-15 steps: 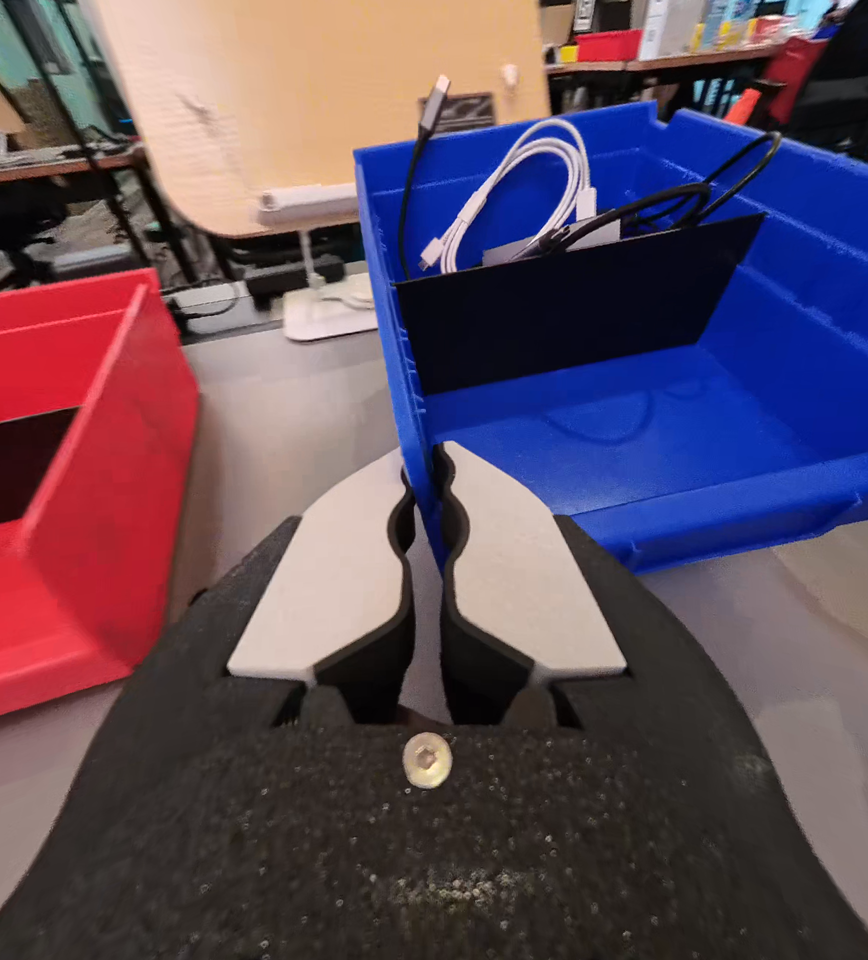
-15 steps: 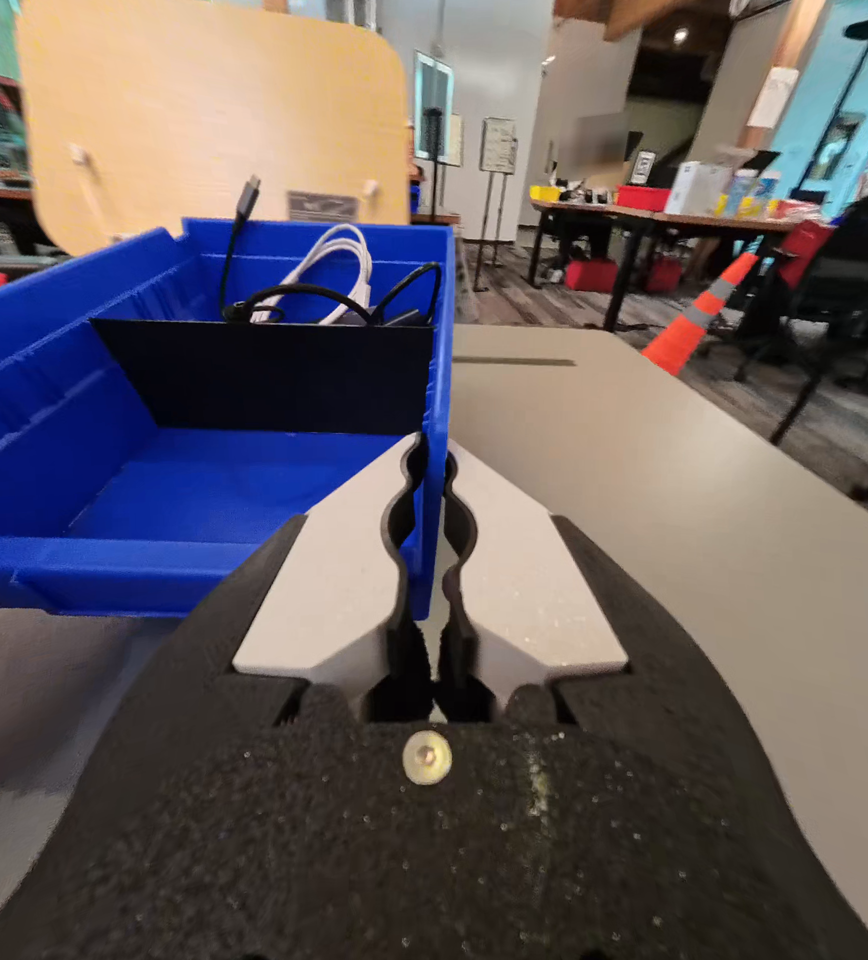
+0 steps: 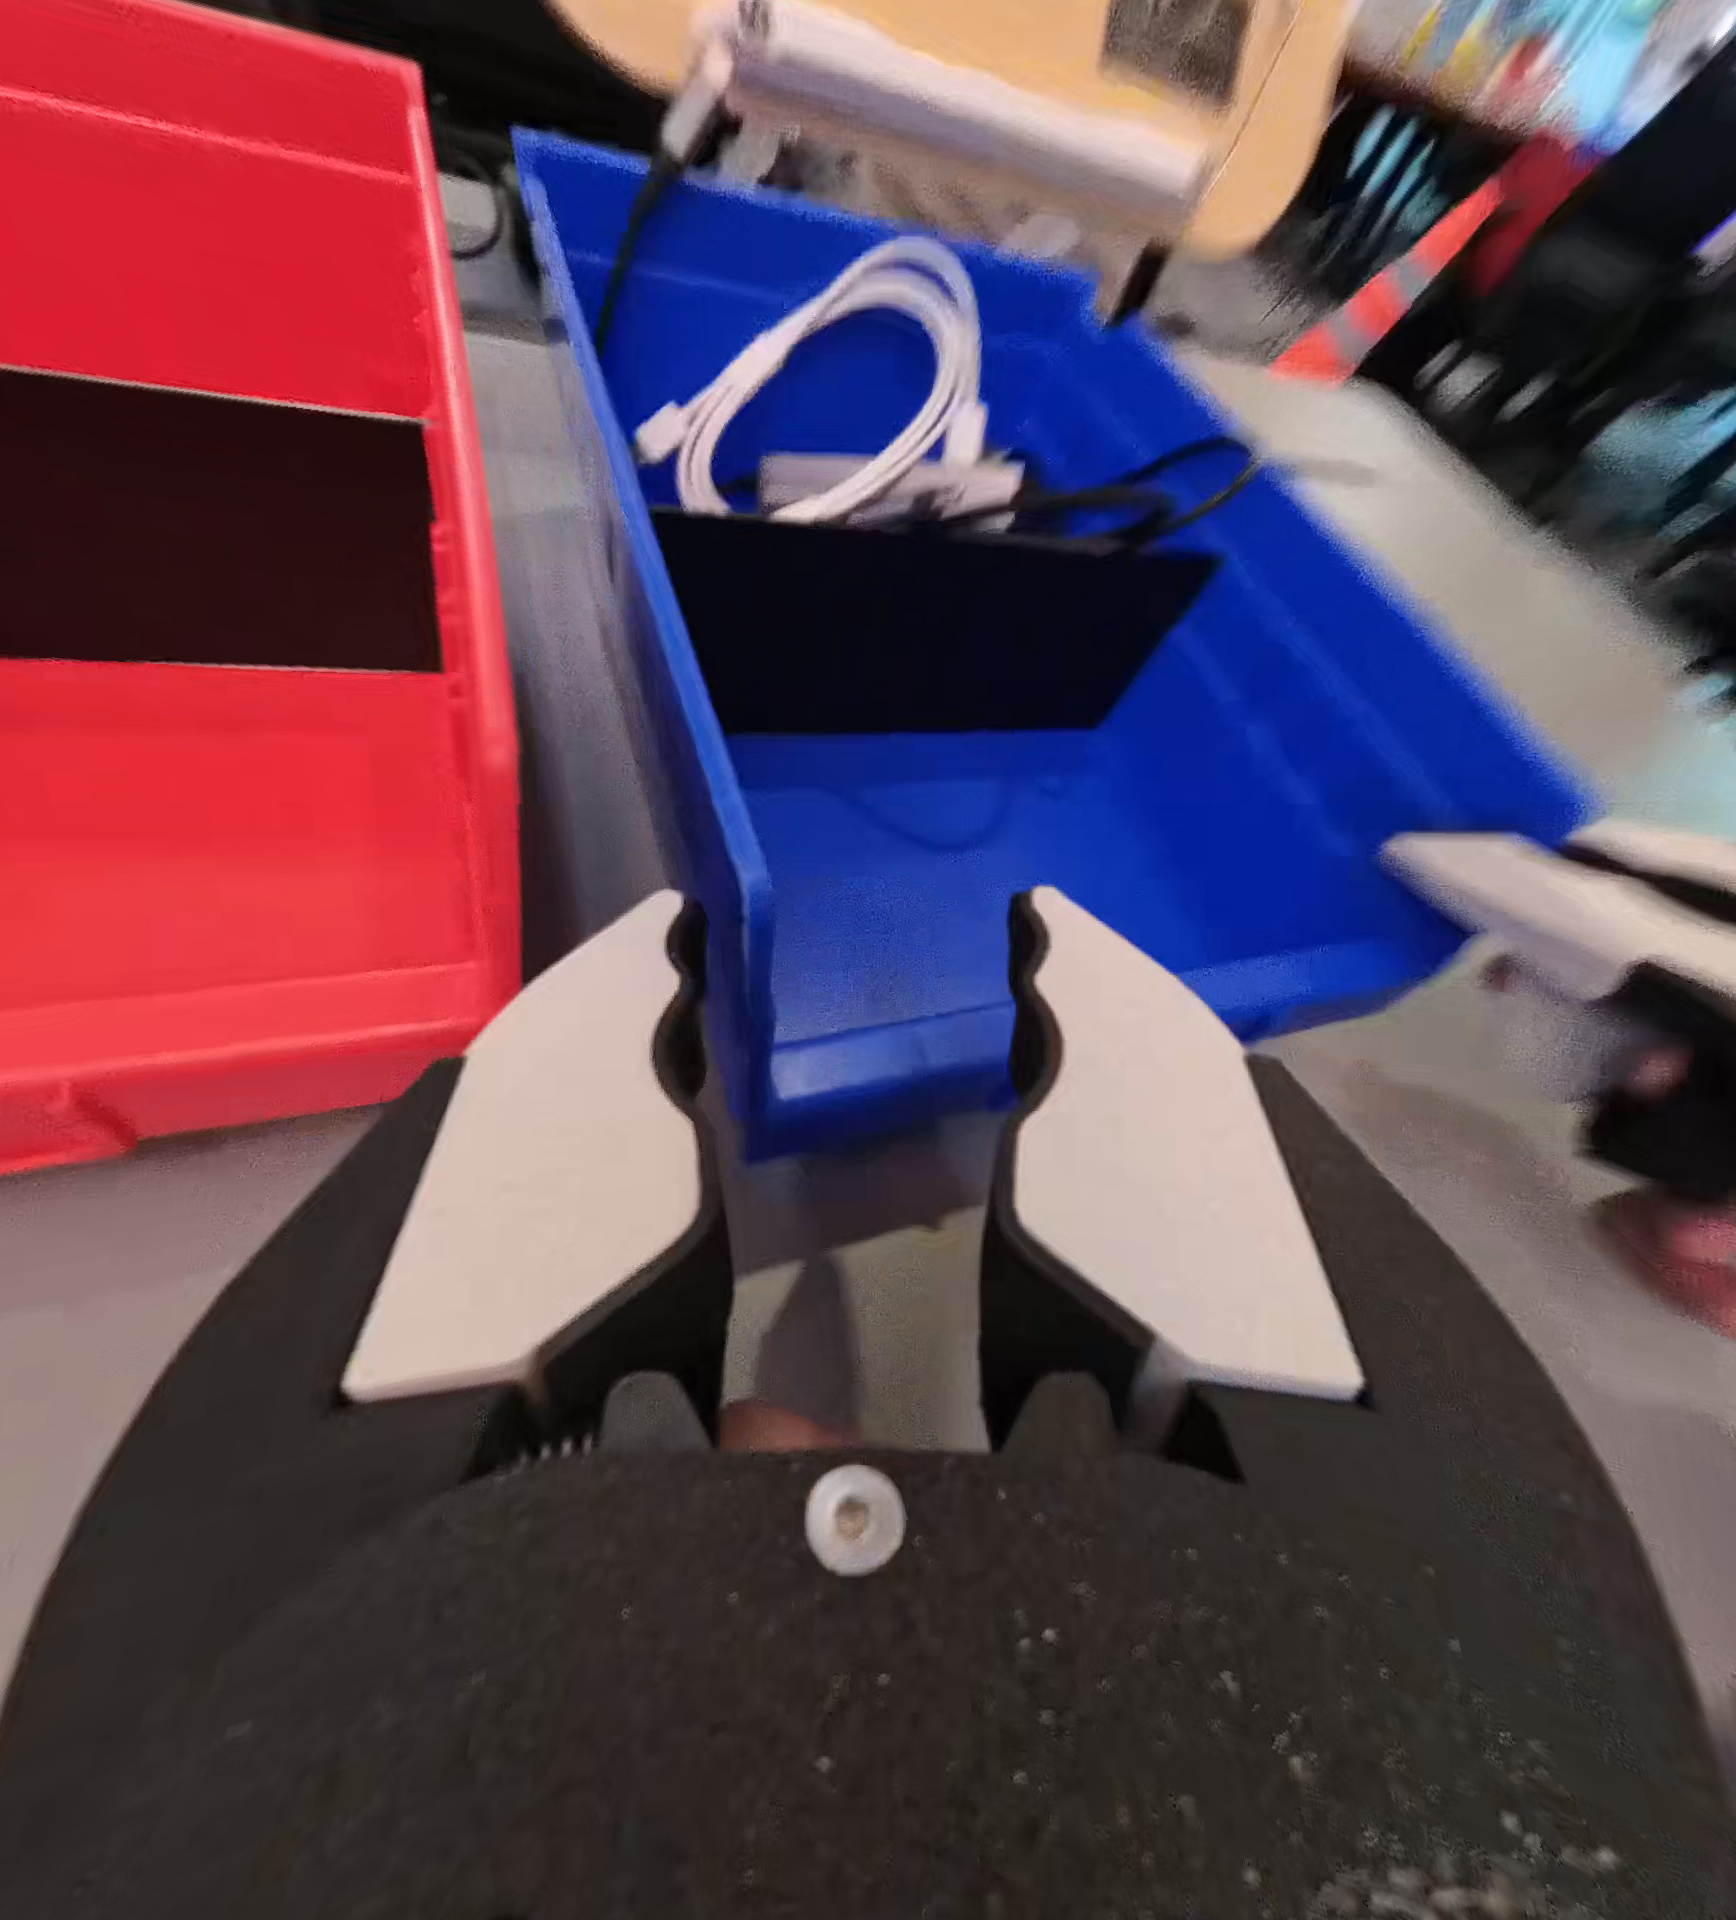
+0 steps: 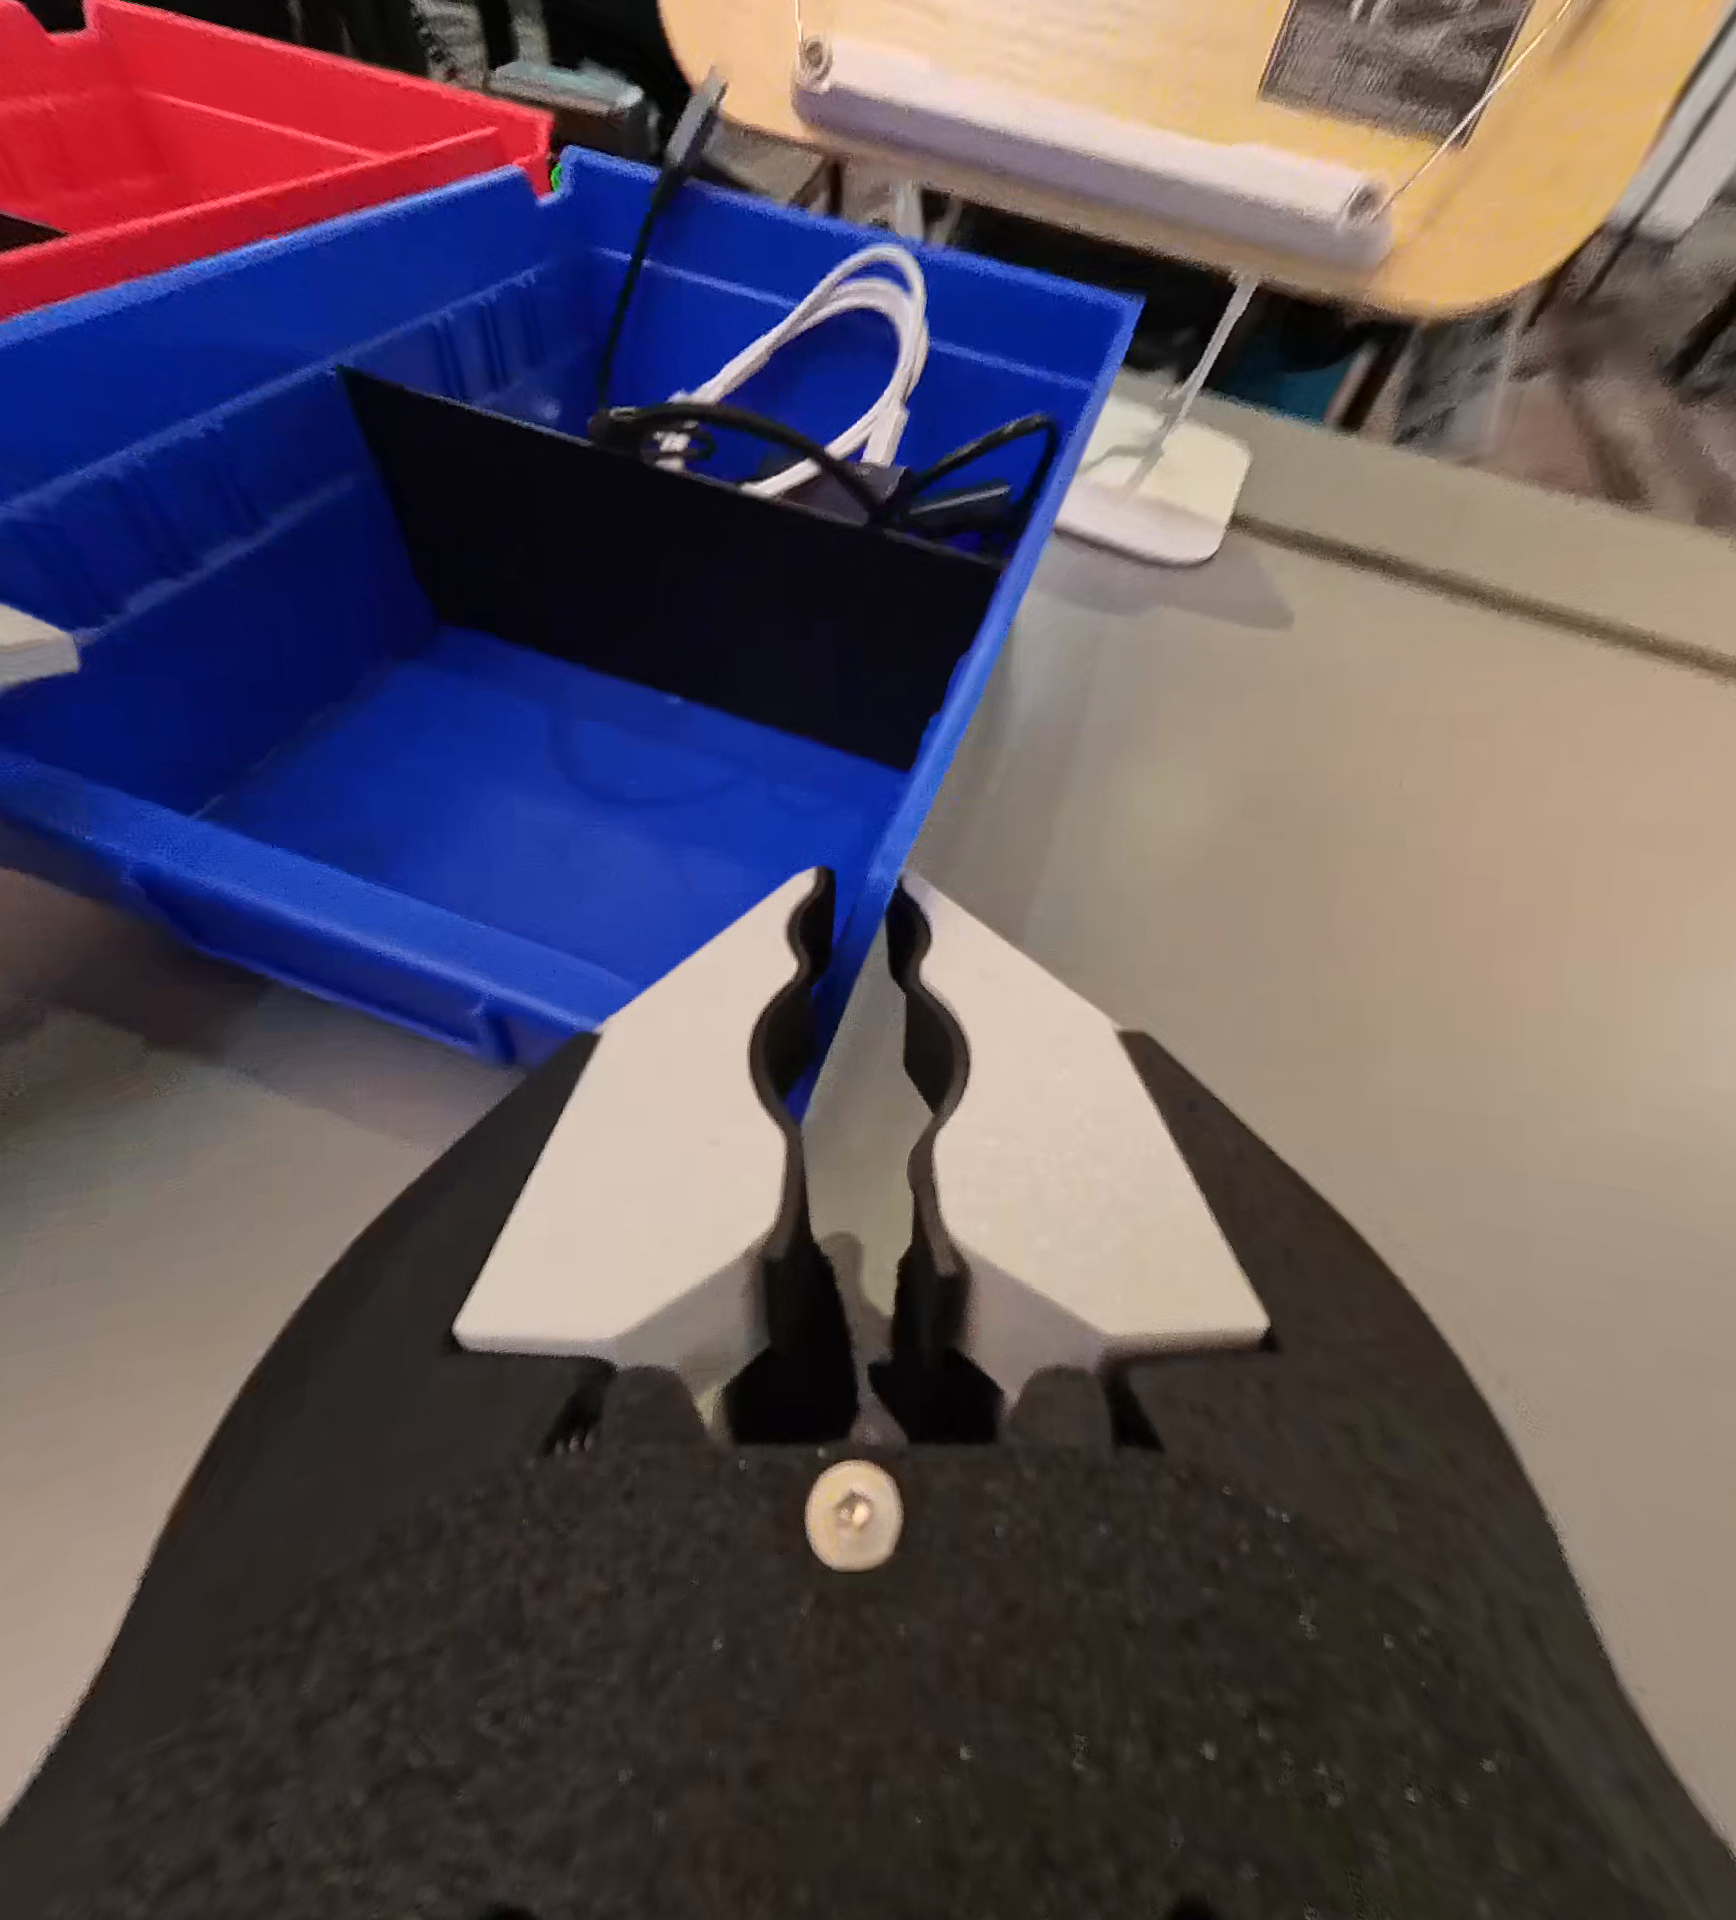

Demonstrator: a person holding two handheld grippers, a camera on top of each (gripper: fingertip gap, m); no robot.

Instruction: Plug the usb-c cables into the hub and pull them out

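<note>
Honestly, no brand or legible writing shows anywhere: a dark plate [image 4: 1394, 57] on the tan board [image 4: 1103, 62] behind the bins bears marks too blurred to make out.

My left gripper [image 3: 859, 914] stands wide apart and holds nothing; its left finger sits just outside the near left wall of the blue bin [image 3: 1290, 727], its right finger over the bin's front compartment. My right gripper [image 4: 862, 904] is only narrowly parted, also holding nothing, with the bin's near right corner showing in the slim gap between its tips; I cannot tell whether they touch the wall.

The cables lie in the bin's rear compartment, behind a black divider [image 4: 677, 592]: a coiled white cable [image 3: 843, 384] and a looping black cable [image 4: 812, 436], one black plug end rising above the back rim. A grey block [image 3: 802, 480] under the white coil may be the hub, but it is too blurred to be sure.

Only the left wrist view shows the full face of the red bin [image 3: 178, 810] with its own dark divider, and my right gripper, smeared by motion, at the far right. Only the right wrist view shows the open grey table [image 4: 1415, 935] to the bin's right, a white stand base [image 4: 1155, 499] beyond the bin, and my left gripper's fingertip at the left edge.
</note>
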